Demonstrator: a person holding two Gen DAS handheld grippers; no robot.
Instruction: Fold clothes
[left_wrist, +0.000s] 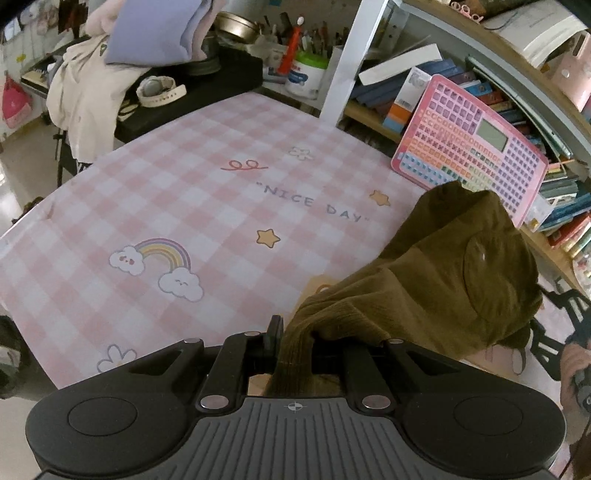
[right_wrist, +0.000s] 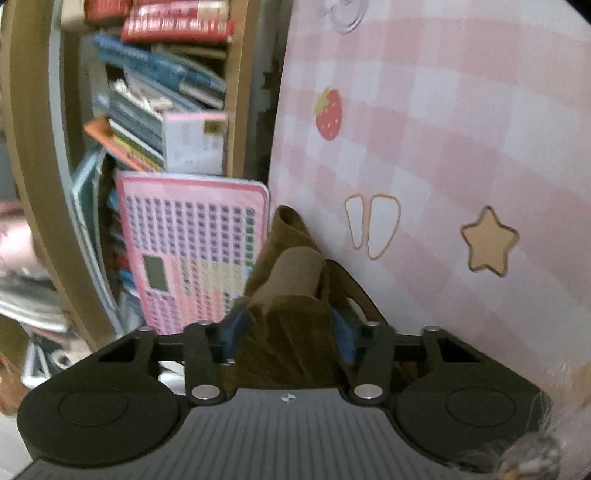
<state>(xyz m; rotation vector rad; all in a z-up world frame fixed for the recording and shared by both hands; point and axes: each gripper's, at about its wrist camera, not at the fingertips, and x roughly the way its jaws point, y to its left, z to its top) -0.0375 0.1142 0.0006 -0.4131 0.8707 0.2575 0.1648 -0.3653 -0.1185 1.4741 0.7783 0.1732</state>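
Both of my claws hold the same olive-green ribbed knit garment (left_wrist: 436, 280), which hangs bunched above the right part of the pink-and-white checked tablecloth (left_wrist: 177, 206). My left gripper (left_wrist: 291, 343) has its jaws drawn narrow, pinching a thin rope of the cloth that runs down between them. From there the fabric swells into a rumpled mound with fine vertical ribbing near my grip, smoother folds higher up, and a round patch or pocket shape on its side.

My right gripper (right_wrist: 288, 332) has its jaws closed onto a thicker wad of the same knit; the blue pads (right_wrist: 236, 332) press it from both sides, and a paler inner face shows where the fabric rolls over.

Much of the garment is hidden by its own folds, so I cannot tell what kind of clothing it is. Its lower edge is covered by my gripper bodies. The right wrist view is blurred, and the pink toy keyboard tablet (right_wrist: 195, 251) leaning on the wooden bookshelf (right_wrist: 236, 110) behind is probably partly covered by the cloth.
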